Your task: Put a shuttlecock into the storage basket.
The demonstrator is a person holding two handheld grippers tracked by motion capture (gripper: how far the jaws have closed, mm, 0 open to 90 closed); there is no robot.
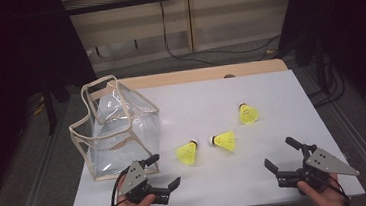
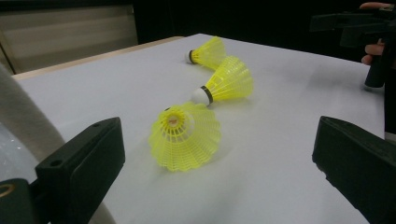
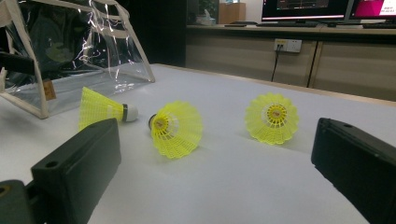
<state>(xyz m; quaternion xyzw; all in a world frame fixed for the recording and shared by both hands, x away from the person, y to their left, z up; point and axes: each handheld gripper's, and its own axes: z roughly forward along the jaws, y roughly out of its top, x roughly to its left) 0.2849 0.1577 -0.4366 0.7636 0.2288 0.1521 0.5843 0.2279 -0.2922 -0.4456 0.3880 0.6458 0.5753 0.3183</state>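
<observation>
Three yellow shuttlecocks lie on the white table top [image 1: 270,90]: one nearest the bag [image 1: 187,152], one in the middle [image 1: 223,141], one farther back right [image 1: 248,113]. My left gripper [image 1: 164,171] rests at the front left, open and empty, just short of the nearest shuttlecock [image 2: 187,136]; the other two [image 2: 229,81] [image 2: 210,51] line up behind it. My right gripper [image 1: 280,153] stands open and empty at the front right, facing the row of shuttlecocks [image 3: 98,108] [image 3: 177,128] [image 3: 272,117]. A clear bag [image 1: 118,126] with beige trim stands upright at the left, mouth open upward.
The clear bag [image 3: 70,51] stands beyond the leftmost shuttlecock in the right gripper view. The right gripper [image 2: 355,23] and its hand appear at the far edge of the left gripper view. Cables lie on the floor behind the table, and dark floor surrounds its sides.
</observation>
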